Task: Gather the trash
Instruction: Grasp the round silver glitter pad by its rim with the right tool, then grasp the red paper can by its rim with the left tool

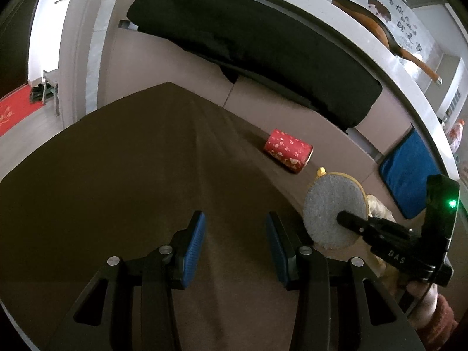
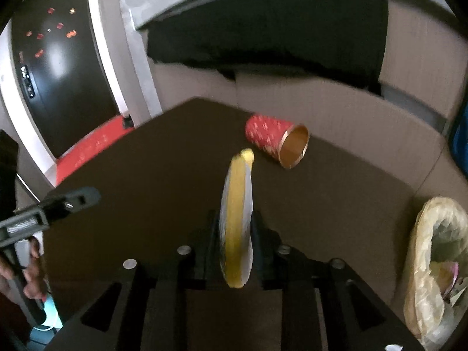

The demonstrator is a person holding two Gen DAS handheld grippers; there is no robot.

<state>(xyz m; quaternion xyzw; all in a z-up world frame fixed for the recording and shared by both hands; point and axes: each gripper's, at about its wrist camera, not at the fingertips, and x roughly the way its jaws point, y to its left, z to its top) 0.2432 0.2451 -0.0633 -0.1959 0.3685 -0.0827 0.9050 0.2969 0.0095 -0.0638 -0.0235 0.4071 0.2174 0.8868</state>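
Observation:
A round grey scrub pad with a yellow rim (image 2: 237, 219) stands on edge between the fingers of my right gripper (image 2: 235, 234), which is shut on it above the brown table (image 2: 146, 190). It also shows in the left wrist view (image 1: 333, 207), with the right gripper (image 1: 351, 222) at the right. A red paper cup (image 2: 275, 142) lies on its side near the table's far edge, its open mouth toward the right; it also shows in the left wrist view (image 1: 288, 149). My left gripper (image 1: 235, 248) is open and empty over the table.
A bin lined with a pale yellow bag (image 2: 435, 260) stands off the table's right side, with scraps inside. A bench with a black cushion (image 1: 254, 46) and a blue pad (image 1: 409, 172) runs behind the table. A red mat (image 1: 14, 108) lies on the floor at left.

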